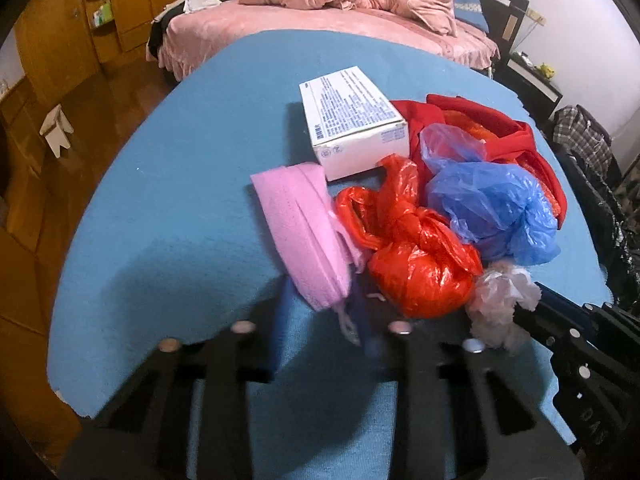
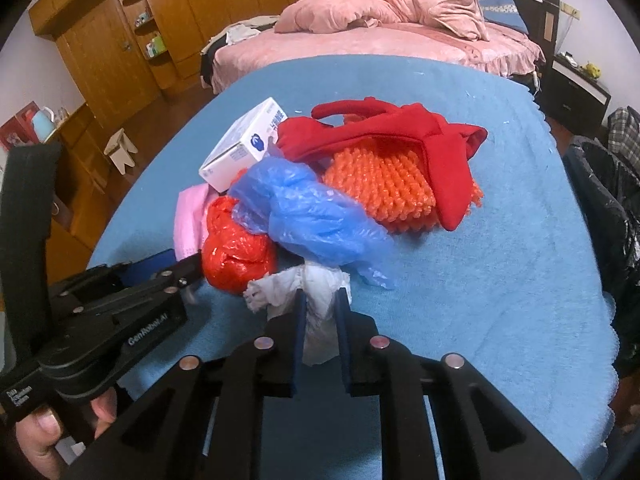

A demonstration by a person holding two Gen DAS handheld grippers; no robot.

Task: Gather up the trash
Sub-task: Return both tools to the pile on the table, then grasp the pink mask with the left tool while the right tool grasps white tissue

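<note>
Trash sits heaped on the blue-covered worktop [image 2: 500,216]: a white box [image 1: 354,124], a pink mask [image 1: 304,232], a knotted red bag [image 1: 416,264], a blue bag [image 2: 316,216], a crumpled white bag [image 2: 316,304] and an orange knit piece [image 2: 380,188] under red cloth [image 2: 400,136]. The right gripper [image 2: 320,320] has its jaws clamped on the white bag at the near edge of the heap. The left gripper [image 1: 320,320] points at the mask's near end; its jaws are blurred, drawn close together, and whether they pinch the mask strap cannot be told.
</note>
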